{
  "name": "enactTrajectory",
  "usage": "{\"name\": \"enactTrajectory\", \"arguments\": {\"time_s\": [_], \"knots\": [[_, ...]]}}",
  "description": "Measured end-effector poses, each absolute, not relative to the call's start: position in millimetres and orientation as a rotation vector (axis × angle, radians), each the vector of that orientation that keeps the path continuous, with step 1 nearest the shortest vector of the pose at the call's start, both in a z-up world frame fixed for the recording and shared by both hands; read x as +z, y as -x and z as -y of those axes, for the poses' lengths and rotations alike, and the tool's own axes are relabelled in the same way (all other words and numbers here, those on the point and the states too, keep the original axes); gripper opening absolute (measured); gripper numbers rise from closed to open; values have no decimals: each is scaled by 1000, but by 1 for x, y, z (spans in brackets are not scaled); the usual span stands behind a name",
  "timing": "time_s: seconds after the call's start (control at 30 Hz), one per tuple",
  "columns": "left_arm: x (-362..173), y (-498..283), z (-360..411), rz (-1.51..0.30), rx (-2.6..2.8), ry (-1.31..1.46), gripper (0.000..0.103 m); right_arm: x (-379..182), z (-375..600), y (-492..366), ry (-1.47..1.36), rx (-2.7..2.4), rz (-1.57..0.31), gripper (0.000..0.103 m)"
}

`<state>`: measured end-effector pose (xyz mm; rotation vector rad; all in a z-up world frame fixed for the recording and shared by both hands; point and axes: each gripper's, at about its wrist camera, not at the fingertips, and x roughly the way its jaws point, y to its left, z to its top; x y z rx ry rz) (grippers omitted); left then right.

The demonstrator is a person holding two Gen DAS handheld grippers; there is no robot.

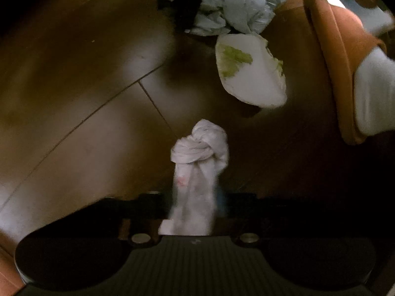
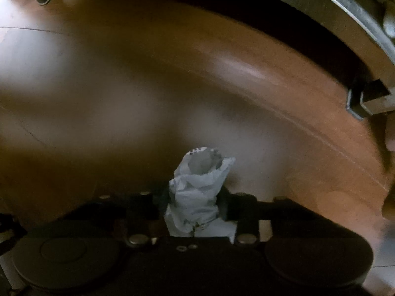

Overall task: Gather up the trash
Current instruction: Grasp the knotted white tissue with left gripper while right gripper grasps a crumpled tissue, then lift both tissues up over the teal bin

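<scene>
In your left wrist view, the fingers themselves are lost in shadow, so you only see the left gripper clenched on a knotted white wad that sticks out forward above the wooden floor. Your gripper points down at that floor. Ahead lie two more pieces of trash: a crumpled grey plastic bag and, just beside it, a white green-stained wrapper. At the right edge, partly cut off, is one orange slipper on a white-socked foot.

In your right wrist view, blur softens everything. Your right gripper is clamped on one crumpled pale-grey bag piece, held over the floor. A metal frame curves along the upper right, cut off by the edge.
</scene>
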<state>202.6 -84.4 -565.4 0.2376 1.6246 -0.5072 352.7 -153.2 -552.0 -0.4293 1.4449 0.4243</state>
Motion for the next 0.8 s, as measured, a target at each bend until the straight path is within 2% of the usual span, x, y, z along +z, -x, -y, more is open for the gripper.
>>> {"name": "enactTrajectory", "arguments": {"time_s": [0.03, 0.13, 0.33, 0.8], "knots": [[-564, -206, 82, -1625, -494, -227, 21, -549, 153, -354, 433, 424, -1440, 28], [-554, -215, 73, -1602, -455, -200, 15, -534, 154, -356, 425, 423, -1428, 24], [-511, -229, 59, -1535, -395, -171, 13, -474, 162, -354, 398, 400, -1363, 22], [-321, -248, 27, -1265, -241, -70, 13, -256, 181, -314, 236, 411, -1141, 22]]}}
